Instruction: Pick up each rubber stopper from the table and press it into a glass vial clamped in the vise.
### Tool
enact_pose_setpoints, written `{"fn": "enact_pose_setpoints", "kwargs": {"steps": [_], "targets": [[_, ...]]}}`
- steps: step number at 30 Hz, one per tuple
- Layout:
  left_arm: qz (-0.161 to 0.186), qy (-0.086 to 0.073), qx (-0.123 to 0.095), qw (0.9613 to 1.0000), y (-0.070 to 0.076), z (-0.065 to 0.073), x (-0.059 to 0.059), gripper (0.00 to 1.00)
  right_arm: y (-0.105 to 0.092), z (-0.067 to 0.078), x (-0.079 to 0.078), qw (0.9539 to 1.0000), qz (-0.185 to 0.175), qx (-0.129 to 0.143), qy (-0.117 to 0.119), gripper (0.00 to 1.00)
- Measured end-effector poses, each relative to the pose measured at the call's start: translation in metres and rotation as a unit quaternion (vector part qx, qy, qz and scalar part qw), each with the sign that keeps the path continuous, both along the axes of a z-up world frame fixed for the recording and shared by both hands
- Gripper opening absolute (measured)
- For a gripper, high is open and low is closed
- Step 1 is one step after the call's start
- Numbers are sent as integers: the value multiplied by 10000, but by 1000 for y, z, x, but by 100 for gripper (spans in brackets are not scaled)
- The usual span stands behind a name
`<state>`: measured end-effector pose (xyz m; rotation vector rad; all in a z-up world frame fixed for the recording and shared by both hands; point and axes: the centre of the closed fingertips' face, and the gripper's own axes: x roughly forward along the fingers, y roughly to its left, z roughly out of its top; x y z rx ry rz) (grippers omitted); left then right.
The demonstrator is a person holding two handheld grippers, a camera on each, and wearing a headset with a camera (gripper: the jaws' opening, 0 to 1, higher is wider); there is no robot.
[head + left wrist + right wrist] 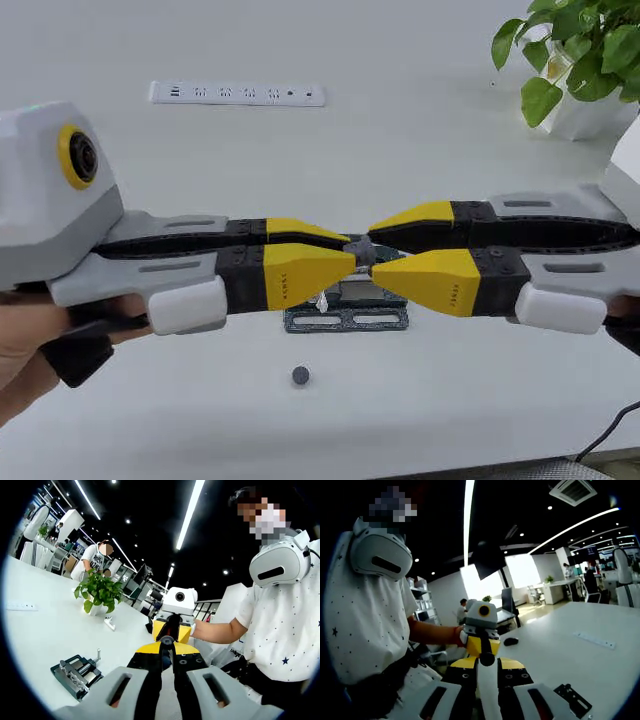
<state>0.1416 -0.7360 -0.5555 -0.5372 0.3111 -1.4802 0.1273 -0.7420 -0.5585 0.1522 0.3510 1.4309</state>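
Observation:
Over the table my two yellow-tipped grippers point straight at each other. The left gripper [350, 253] comes from the left and the right gripper [373, 250] from the right. Their tips meet on a small dark grey rubber stopper [361, 250], and both pairs of jaws are closed down to it. The stopper [166, 640] sits at my left tips, with the right gripper [172, 625] facing them. Directly below stands the dark vise [345, 318] with a clear vial [322, 300] in it. A second stopper [301, 376] lies on the table in front of the vise.
A white power strip [237, 94] lies at the far side of the table. A potted plant [580, 60] stands at the far right corner. A dark cable [610, 435] runs off the near right edge. Other people are at desks behind.

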Motion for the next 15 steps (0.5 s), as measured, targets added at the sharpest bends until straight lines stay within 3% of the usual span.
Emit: {"fn": "enact_pose_setpoints", "kwargs": {"steps": [15], "targets": [[-131,49,-170,9998,0,4,-5,3,4,5,-7,9998,154,112,15,10]]}}
